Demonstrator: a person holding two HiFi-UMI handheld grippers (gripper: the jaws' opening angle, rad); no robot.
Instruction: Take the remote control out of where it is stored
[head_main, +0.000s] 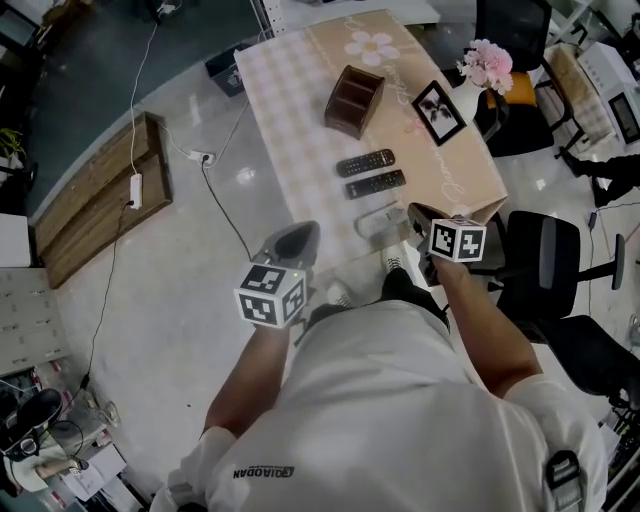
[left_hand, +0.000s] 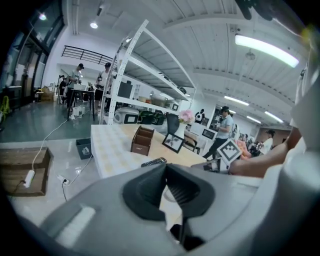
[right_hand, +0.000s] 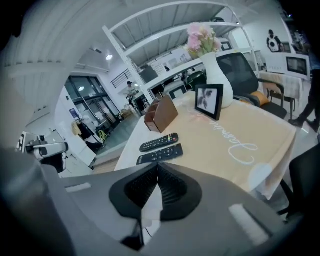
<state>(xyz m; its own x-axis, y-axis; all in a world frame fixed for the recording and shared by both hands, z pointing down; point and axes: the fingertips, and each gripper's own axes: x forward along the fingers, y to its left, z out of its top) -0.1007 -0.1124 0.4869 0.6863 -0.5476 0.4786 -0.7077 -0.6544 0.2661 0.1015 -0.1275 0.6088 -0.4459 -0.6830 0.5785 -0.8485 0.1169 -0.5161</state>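
1. Two black remote controls lie flat on the bench, out in the open. The farther remote control (head_main: 365, 162) and the nearer remote control (head_main: 375, 184) lie side by side and parallel, close together but not touching.
2. One brown wooden organizer box (head_main: 354, 100) stands upright beyond them, apart from both, with its compartments open to the top.
3. One black picture frame (head_main: 438, 112) stands to the right of the box, and one white vase (right_hand: 216, 82) of pink flowers stands past it at the bench's far right edge.
4. The bench (head_main: 290, 90) is covered by a pale cloth, checked on its left part and plain beige with a flower print on the right.
5. The right gripper (head_main: 420, 215) is held over the bench's near right corner, near the nearer remote control but not touching it. Its jaws are closed tip to tip with nothing between them, and they point toward the two remotes.
6. The left gripper (head_main: 300, 232) is held just off the bench's near edge, over the floor. Its jaws are also together, and they hold nothing.
7. On the floor to the left, one white power strip (head_main: 135, 189) lies on wooden boards (head_main: 95, 200).
8. A black office chair (head_main: 545, 255) stands just right of the right gripper.
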